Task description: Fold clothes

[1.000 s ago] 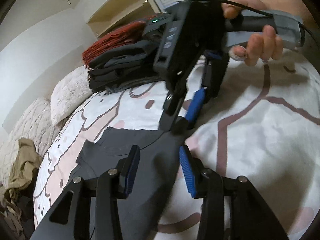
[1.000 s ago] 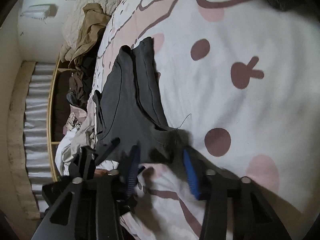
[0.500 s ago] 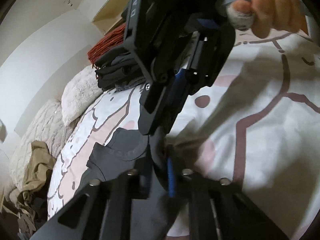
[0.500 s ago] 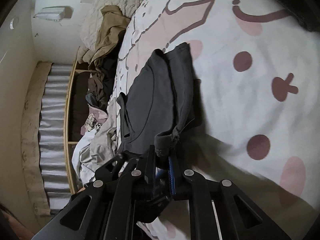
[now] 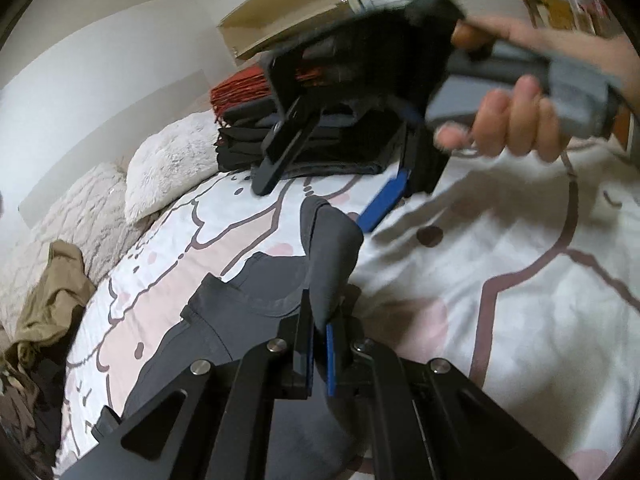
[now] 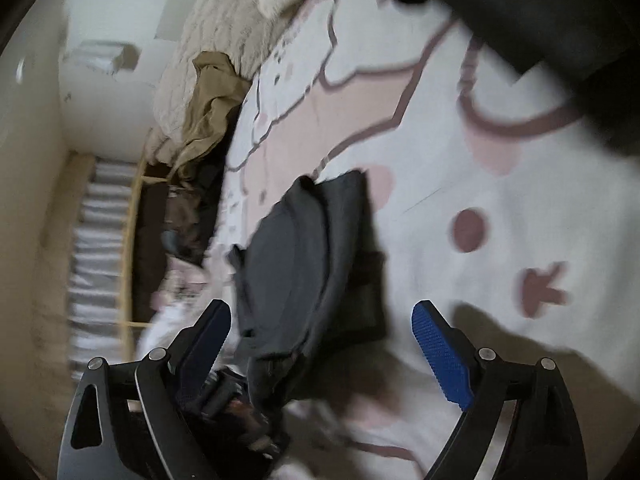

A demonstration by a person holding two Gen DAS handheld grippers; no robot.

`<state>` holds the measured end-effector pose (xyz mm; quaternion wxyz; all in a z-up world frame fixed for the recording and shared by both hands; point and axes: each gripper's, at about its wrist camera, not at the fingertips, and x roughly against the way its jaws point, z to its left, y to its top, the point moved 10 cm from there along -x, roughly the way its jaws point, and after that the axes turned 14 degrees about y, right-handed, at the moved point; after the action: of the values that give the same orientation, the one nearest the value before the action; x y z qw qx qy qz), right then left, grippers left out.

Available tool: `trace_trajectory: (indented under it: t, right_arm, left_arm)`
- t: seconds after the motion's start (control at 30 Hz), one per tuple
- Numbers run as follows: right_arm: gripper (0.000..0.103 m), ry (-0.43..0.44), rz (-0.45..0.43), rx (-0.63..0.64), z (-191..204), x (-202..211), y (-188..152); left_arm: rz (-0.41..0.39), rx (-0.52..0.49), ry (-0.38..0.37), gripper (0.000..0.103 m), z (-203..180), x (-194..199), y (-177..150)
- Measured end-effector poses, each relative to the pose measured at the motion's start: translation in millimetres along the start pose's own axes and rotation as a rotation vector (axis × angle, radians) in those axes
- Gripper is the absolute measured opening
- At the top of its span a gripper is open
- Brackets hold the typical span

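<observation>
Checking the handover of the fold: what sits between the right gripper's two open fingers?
In the right wrist view, the dark grey garment lies between the opening right gripper jaws, pads clear of it; the left gripper pinches it.

My patterned bedspread (image 5: 500,264) has two fluffy white pillows (image 5: 168,168) at its far edge, and a pale wooden shelf (image 5: 280,12) hangs above it.
</observation>
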<state>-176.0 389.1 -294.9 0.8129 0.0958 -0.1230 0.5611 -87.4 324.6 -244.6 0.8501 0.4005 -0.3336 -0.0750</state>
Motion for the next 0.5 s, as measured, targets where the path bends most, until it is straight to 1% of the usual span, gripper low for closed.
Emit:
trace_trajectory:
  t: [0.03,0.17,0.27,0.37,0.4,0.43,0.47,0.5]
  right_arm:
    - [0.092,0.016,0.018,-0.017,-2.3,-8.1,2.5]
    - [0.092,0.025,0.071,-0.066,-11.9,-44.3,18.3]
    - [0.092,0.035,0.089,-0.032,-1.4,-62.1,31.4]
    - [0.09,0.014,0.103,0.004,5.0,-81.5,43.2]
    - [0.081,0.003,0.112,0.023,6.0,-87.9,45.0]
    - [0.062,-0.015,0.122,0.042,5.3,-92.7,45.8]
    - [0.052,-0.037,0.134,0.06,3.8,-98.5,47.0]
    - [0.035,-0.056,0.141,0.072,2.3,-102.5,48.2]
  left_arm:
    - [0.001,0.012,-0.003,0.005,2.9,0.6,0.3]
    - [-0.003,0.041,-0.01,0.005,12.7,4.6,0.8]
    - [-0.009,0.057,-0.02,0.005,18.0,7.9,0.6]
    - [-0.02,0.07,-0.028,0.005,21.3,12.3,1.5]
    - [-0.024,0.074,-0.028,0.005,22.4,13.2,1.9]
    - [-0.026,0.079,-0.028,0.005,23.7,14.0,2.2]
    - [-0.027,0.084,-0.028,0.005,24.9,14.5,2.2]
    - [-0.025,0.09,-0.029,0.005,26.0,14.4,1.8]
